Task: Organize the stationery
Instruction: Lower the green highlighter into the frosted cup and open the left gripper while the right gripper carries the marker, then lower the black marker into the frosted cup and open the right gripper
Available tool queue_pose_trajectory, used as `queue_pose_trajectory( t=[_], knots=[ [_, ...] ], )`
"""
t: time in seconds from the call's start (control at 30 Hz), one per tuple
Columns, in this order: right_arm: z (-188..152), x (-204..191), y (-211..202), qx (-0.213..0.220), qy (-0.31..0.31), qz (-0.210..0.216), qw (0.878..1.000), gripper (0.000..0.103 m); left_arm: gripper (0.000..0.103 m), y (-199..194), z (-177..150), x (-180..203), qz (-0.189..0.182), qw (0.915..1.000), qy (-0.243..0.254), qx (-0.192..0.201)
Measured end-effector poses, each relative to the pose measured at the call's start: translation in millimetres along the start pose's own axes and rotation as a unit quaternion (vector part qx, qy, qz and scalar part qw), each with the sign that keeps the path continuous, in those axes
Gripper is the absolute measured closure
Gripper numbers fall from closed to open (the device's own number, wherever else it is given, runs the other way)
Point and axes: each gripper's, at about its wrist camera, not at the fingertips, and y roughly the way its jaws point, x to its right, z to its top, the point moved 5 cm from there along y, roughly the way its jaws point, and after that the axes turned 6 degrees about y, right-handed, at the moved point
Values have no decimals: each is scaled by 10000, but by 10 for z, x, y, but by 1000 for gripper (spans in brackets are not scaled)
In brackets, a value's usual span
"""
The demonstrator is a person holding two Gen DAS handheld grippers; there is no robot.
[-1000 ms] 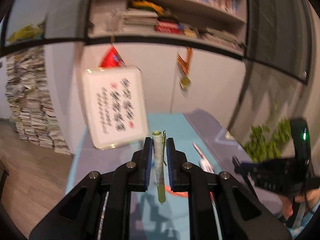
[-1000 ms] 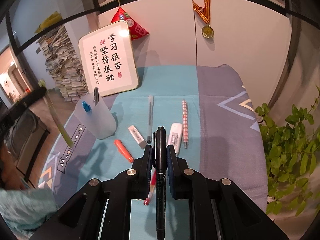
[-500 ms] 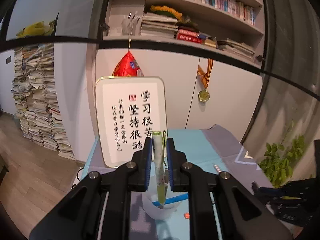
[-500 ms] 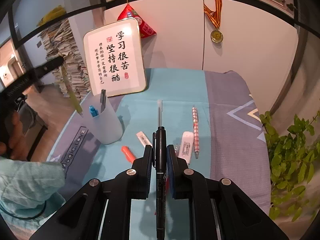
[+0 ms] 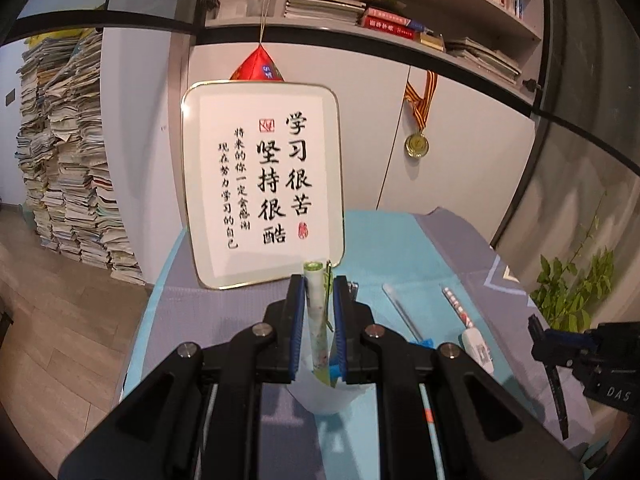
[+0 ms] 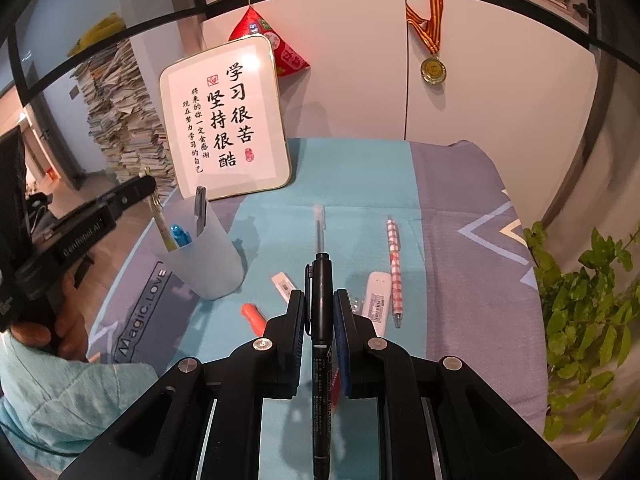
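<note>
Translucent pen cup receiving a pen; second pen waiting.
Left gripper clamps a pale green floral pen near upright, lower tip already inside the cup's rim, angled down so it should drop in on release. Right gripper, tilted down over the teal mat, is closed on a black marker, seemingly next; gel pen, checked pen, eraser lie loose.

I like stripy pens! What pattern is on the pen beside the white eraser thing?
Red-and-white checks on the pen, clearest in the right wrist view.
</note>
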Motion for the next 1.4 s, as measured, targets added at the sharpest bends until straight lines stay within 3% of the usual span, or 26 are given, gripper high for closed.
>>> queue_pose_trajectory(
  t=[0.5, 0.63, 0.7, 1.0, 1.2, 1.4],
  knots=[
    [246, -302, 13, 237, -203, 170, 9994, 88, 90, -34, -169, -53, -48, 9999, -73, -73],
    [461, -515, -64, 660, -284, 331, 9969, 88, 87, -128, -227, -73, -9, 10000, -69, 63],
    [573, -612, -102, 864, -290, 441, 9949, 88, 81, -161, -258, -66, -32, 9999, -35, 111],
    [1069, -1133, -105, 1953, -330, 1053, 9745, 88, 80, -263, -393, -123, 93, 9996, -6, 249],
    [1082, -1382, 513, 1612, -365, 1071, 9804, 88, 80, -308, -444, -325, 214, 9989, -223, 340],
    [992, -1391, 737, 1610, -396, 901, 9820, 88, 80, -252, -487, -472, 292, 9981, -411, 366]
  ],
)
